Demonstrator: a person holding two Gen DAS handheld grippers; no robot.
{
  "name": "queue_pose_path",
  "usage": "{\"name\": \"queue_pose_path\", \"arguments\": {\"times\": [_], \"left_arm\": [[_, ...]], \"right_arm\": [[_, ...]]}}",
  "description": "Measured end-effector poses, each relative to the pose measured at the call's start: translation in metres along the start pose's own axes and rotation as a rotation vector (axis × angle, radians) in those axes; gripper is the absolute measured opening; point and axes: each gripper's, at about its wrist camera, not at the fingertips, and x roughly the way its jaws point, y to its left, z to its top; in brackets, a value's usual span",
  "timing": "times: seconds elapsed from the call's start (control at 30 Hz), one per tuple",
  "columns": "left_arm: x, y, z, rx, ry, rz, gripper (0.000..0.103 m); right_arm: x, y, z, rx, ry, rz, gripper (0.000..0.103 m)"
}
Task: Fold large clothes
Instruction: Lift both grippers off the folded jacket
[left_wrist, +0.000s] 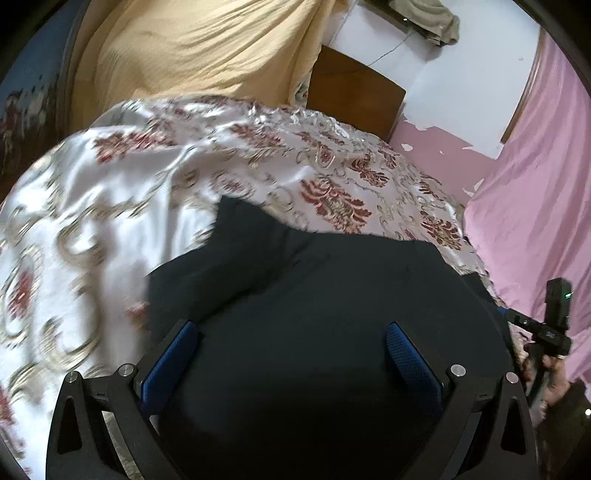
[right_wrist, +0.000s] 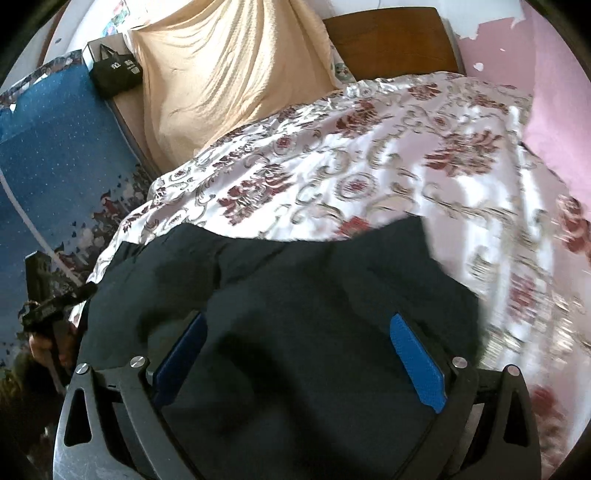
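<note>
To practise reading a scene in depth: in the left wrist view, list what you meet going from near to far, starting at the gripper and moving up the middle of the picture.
left gripper → dark garment → floral satin bedspread → yellow cloth

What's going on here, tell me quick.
A person with a tool in each hand is working on a dark garment spread on a floral bedspread. The left tool and the right tool both hang over the garment with jaws wide apart, gripping nothing. The garment looks rumpled, no clear fold yet. Motion blur suggests they are moving.
</note>
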Motion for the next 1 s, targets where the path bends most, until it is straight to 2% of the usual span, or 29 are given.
{"name": "queue_pose_path", "arguments": {"times": [0.07, 0.13, 0.27, 0.37, 0.47, 0.63, 0.73, 0.87, 0.93, 1.0], "left_arm": [[-0.007, 0.011, -0.003, 0.004, 0.027, 0.014, 0.103], [-0.005, 0.024, -0.01, 0.012, 0.096, 0.014, 0.103], [0.008, 0.043, -0.027, 0.0, 0.208, -0.063, 0.103], [0.013, 0.047, -0.033, -0.015, 0.208, -0.138, 0.103], [0.021, 0.041, -0.036, 0.024, 0.221, -0.183, 0.103], [0.031, 0.042, -0.039, 0.043, 0.225, -0.251, 0.103], [0.031, 0.043, -0.041, 0.047, 0.208, -0.269, 0.103], [0.031, 0.043, -0.041, 0.046, 0.202, -0.282, 0.103], [0.031, 0.043, -0.041, 0.043, 0.201, -0.288, 0.103], [0.031, 0.045, -0.041, 0.043, 0.198, -0.292, 0.103]], "right_arm": [[-0.009, -0.008, -0.007, -0.016, 0.023, -0.027, 0.098], [-0.014, -0.015, -0.012, -0.027, 0.047, -0.046, 0.098], [-0.017, -0.032, -0.024, -0.043, 0.101, -0.028, 0.098], [-0.013, -0.045, -0.033, -0.039, 0.139, 0.018, 0.098], [-0.003, -0.05, -0.04, -0.041, 0.17, 0.066, 0.098], [0.012, -0.05, -0.035, -0.096, 0.175, 0.095, 0.101], [0.02, -0.051, -0.022, -0.112, 0.149, 0.098, 0.101], [0.03, -0.073, -0.005, -0.028, 0.12, 0.115, 0.101], [0.04, -0.085, -0.003, 0.029, 0.143, 0.144, 0.102], [0.047, -0.086, -0.006, 0.027, 0.159, 0.15, 0.102]]}}
